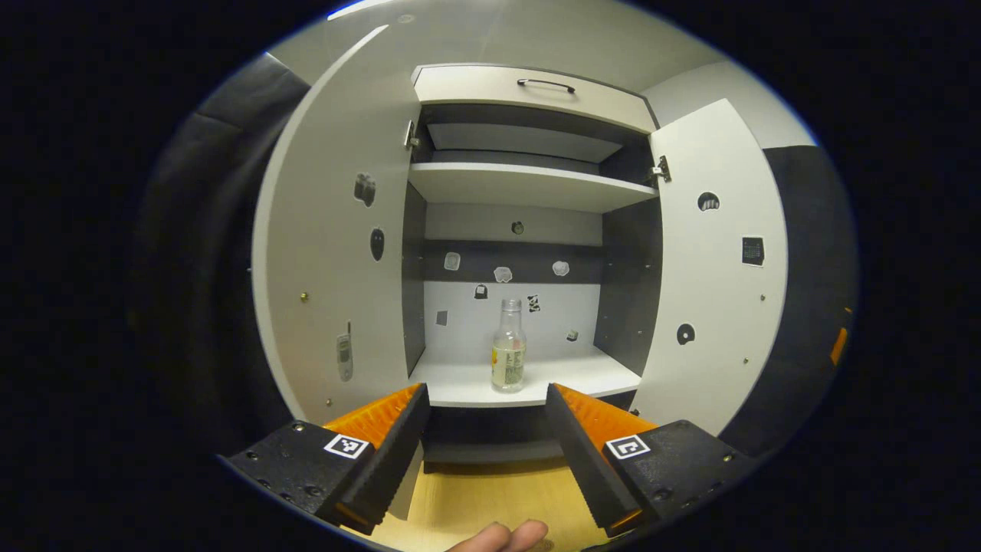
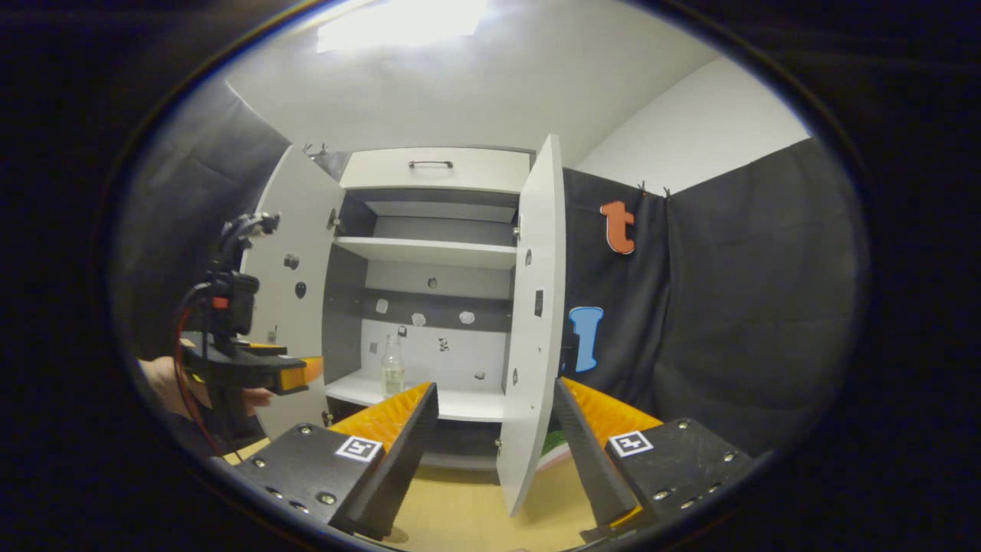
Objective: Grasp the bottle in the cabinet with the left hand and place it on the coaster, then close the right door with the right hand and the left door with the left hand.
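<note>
Both white cabinet doors stand swung wide: the left door [image 1: 329, 253] and the right door [image 1: 716, 268] flank an open white-and-grey cabinet [image 1: 529, 188] with two shelves and a drawer front above.

The small clear glass bottle with a pale label [image 1: 509, 346] stands upright near the front edge of the lower shelf [image 1: 590, 376], roughly centred, touching nothing else. In the right gripper view the same bottle [image 2: 392, 366] sits well inside the opening.

The left gripper [image 1: 484, 441], orange-and-black with ridged fingers, hangs in front of the shelf with its jaws spread wide and empty; the bottle lines up between them but lies farther in. From the right gripper view this tool [image 2: 295, 374] shows just outside the cabinet's left side, a hand [image 2: 172, 387] behind it.

The right gripper [image 2: 497, 452] is likewise spread and empty, held back over the light wooden tabletop [image 2: 467, 506], the right door's edge [image 2: 533, 322] standing between its fingers in the view.

The coaster cannot be made out.

Judgement: the first step is in hand, the approach to the bottle, with no grasp yet. The next move calls for a straight advance until the fingers flank the bottle's body, then a squeeze below the neck, keeping it upright.
</note>
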Demonstrator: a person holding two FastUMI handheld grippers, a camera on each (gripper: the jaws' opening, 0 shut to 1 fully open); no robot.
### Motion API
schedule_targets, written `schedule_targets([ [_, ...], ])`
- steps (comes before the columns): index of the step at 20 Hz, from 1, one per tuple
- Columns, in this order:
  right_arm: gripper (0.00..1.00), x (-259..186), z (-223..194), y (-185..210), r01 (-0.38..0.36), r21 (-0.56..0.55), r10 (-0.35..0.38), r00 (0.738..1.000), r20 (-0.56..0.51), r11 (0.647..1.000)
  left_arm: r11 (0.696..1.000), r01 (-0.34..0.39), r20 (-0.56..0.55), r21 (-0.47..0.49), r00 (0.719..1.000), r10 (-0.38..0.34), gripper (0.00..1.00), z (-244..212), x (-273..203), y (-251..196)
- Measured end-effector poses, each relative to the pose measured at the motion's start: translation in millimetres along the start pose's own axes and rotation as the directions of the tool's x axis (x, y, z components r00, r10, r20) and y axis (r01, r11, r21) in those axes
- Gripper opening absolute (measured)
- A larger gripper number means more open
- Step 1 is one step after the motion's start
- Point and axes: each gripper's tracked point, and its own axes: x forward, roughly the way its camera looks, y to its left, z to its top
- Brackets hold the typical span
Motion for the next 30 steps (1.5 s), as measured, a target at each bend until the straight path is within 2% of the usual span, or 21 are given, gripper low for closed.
schedule_targets([
  [2, 0.92, 1, 0, 8, -0.014, 0.034, 0.013, 1.000, 0.003, 0.999, 1.000, 0.008, 0.012, 0.014, 1.000, -0.009, 0.97, -2, 34, -2],
  [5, 0.92, 3, 0, 9, -0.002, 0.025, 0.002, 1.000, 0.013, 1.000, 1.000, 0.012, 0.032, 0.021, 0.999, -0.013, 0.97, -11, 85, -3],
  [7, 0.92, 1, -4, 10, 0.013, 0.035, -0.013, 1.000, 0.009, 0.999, 0.999, -0.021, 0.009, 0.032, 1.000, 0.021, 0.97, -28, 117, 3],
  [8, 0.88, -1, -7, 11, 0.017, 0.050, -0.017, 1.000, 0.003, 0.999, 0.999, -0.020, -0.005, 0.041, 1.000, 0.020, 0.96, -37, 129, 2],
  [12, 0.88, -11, -14, 4, 0.061, 0.051, -0.061, 0.998, -0.002, 0.997, 1.000, -0.007, -0.010, 0.017, 1.000, 0.007, 0.97, -54, 179, -5],
  [14, 0.92, -14, -16, 0, 0.085, 0.037, -0.085, 0.996, -0.001, 0.996, 1.000, 0.025, -0.011, -0.014, 1.000, -0.026, 0.96, -59, 201, -16],
  [15, 0.88, -16, -17, -2, 0.094, 0.032, -0.094, 0.996, -0.004, 0.995, 0.999, 0.032, -0.010, -0.015, 0.999, -0.032, 0.97, -60, 211, -18],
  [18, 0.88, -18, -20, -6, 0.117, 0.020, -0.117, 0.993, -0.013, 0.993, 1.000, 0.003, 0.017, 0.016, 1.000, -0.003, 0.97, -53, 242, -17],
  [19, 0.88, -19, -21, -10, 0.127, 0.021, -0.127, 0.992, -0.016, 0.992, 1.000, -0.005, 0.017, 0.024, 1.000, 0.004, 0.96, -53, 250, -17],
  [20, 0.92, -20, -23, -14, 0.145, 0.022, -0.145, 0.989, -0.022, 0.989, 1.000, -0.009, 0.006, 0.020, 1.000, 0.009, 0.96, -54, 258, -19],
  [21, 0.88, -23, -26, -19, 0.162, 0.020, -0.161, 0.986, -0.028, 0.987, 1.000, -0.007, -0.009, 0.006, 1.000, 0.007, 0.97, -56, 263, -21],
  [22, 0.88, -25, -28, -23, 0.180, 0.018, -0.179, 0.983, -0.034, 0.984, 1.000, -0.007, -0.027, -0.012, 1.000, 0.006, 0.97, -59, 269, -23],
  [23, 0.92, -30, -30, -26, 0.191, 0.014, -0.190, 0.981, -0.038, 0.981, 1.000, -0.002, -0.039, -0.027, 0.999, 0.001, 0.97, -60, 273, -26],
  [25, 0.92, -40, -35, -33, 0.212, 0.016, -0.211, 0.977, -0.043, 0.977, 0.999, 0.026, -0.008, -0.024, 1.000, -0.026, 0.96, -51, 281, -32],
  [26, 0.88, -46, -37, -36, 0.223, 0.021, -0.222, 0.974, -0.047, 0.975, 0.999, 0.035, -0.006, -0.015, 0.999, -0.035, 0.94, -49, 280, -34],
  [27, 0.88, -51, -39, -40, 0.233, 0.025, -0.231, 0.972, -0.047, 0.972, 0.999, 0.033, -0.028, -0.006, 0.999, -0.033, 0.81, -49, 274, -34],
  [29, 0.88, -63, -41, -45, 0.244, 0.035, -0.242, 0.969, -0.045, 0.969, 0.999, 0.045, -0.047, -0.007, 0.998, -0.045, 0.81, -47, 263, -37],
  [30, 0.92, -67, -41, -48, 0.248, 0.040, -0.246, 0.968, -0.046, 0.968, 0.999, 0.054, -0.047, -0.006, 0.997, -0.054, 0.81, -44, 253, -39],
])
